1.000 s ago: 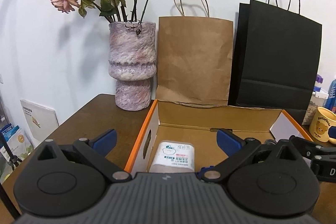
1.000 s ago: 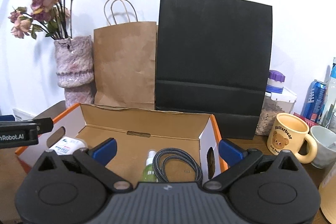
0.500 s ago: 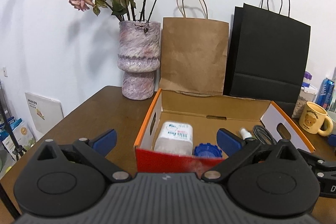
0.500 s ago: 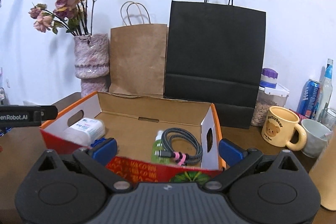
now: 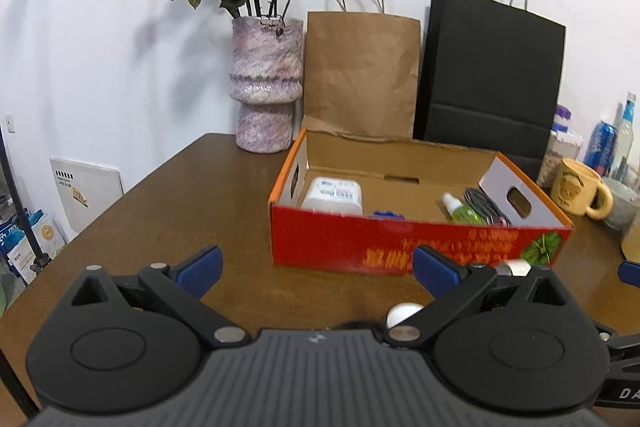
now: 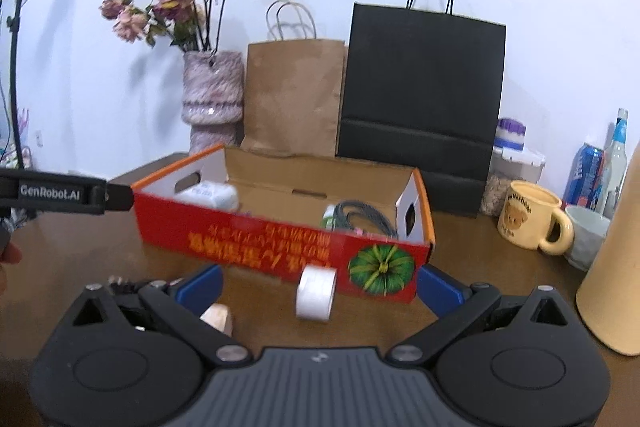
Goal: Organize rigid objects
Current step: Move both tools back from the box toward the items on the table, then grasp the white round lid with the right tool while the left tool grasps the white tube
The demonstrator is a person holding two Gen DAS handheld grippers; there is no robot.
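An open red cardboard box stands on the brown table. Inside lie a white bottle, a blue cap, a green spray bottle and a coiled dark cable. A white tape roll stands on edge in front of the box. A small wooden block and a white ball lie close in. My left gripper is open and empty before the box. My right gripper is open around the space near the roll, not touching it.
A purple vase of dried roses, a brown paper bag and a black paper bag stand behind the box. A yellow bear mug, a white cup, cans, a jar and a tan cylinder crowd the right.
Both grippers have pulled back from over the box towards the near table edge. The box's red front, the tape roll, block and ball have come into view.
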